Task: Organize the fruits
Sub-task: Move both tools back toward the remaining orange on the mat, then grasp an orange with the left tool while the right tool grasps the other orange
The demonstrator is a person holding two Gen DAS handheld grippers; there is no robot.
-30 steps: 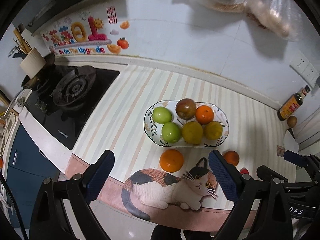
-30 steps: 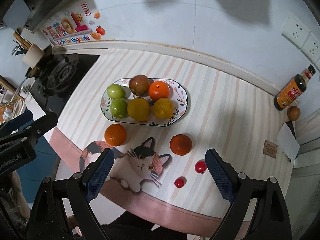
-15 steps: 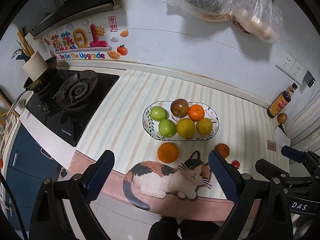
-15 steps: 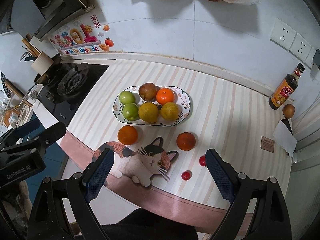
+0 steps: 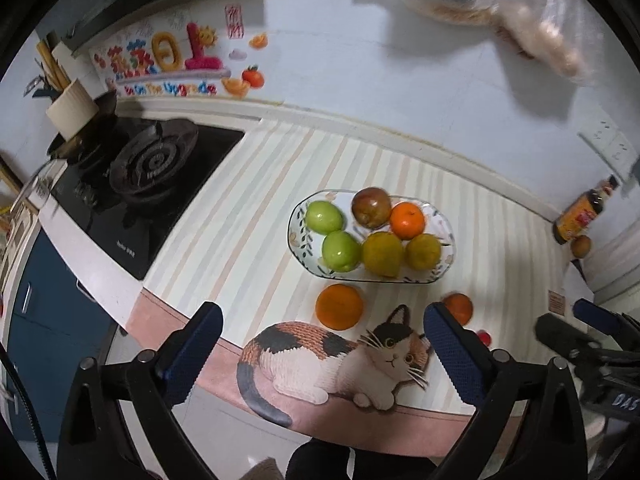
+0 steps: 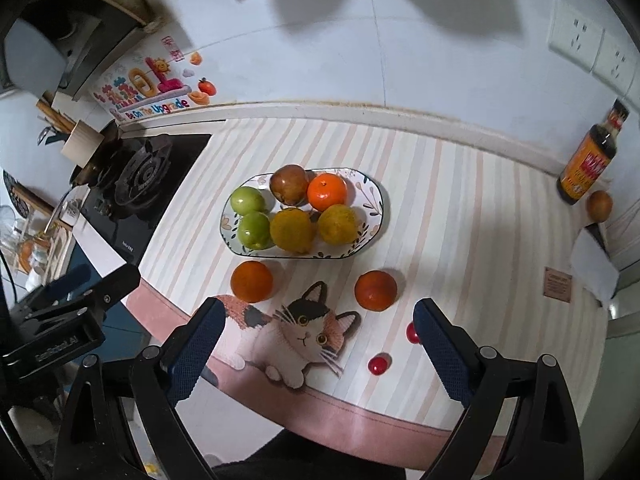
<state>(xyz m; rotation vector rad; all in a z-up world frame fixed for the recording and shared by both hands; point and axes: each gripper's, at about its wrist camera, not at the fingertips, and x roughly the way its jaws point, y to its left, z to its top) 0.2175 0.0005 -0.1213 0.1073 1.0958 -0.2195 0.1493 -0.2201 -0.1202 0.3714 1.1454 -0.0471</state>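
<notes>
An oval patterned plate (image 5: 447,264) (image 6: 378,204) on the striped counter holds two green apples, two yellow fruits, an orange and a brownish fruit. An orange (image 5: 339,306) (image 6: 251,281) lies in front of the plate at left. A darker orange (image 6: 376,290) (image 5: 459,307) lies at right. Two small red fruits (image 6: 379,363) (image 6: 412,332) lie near the front edge. My left gripper (image 5: 320,340) is open and empty above the counter's front edge. My right gripper (image 6: 316,336) is open and empty above the cat picture.
A gas stove (image 5: 154,160) is at the left. A sauce bottle (image 6: 588,160) and a small brown fruit (image 6: 599,205) stand at the far right by the wall. Plastic bags hang on the wall above. A cat picture (image 5: 340,360) marks the counter's front.
Both grippers have moved back down and closer to the counter after rising half a second ago. No fruit has moved. Both stay open.
</notes>
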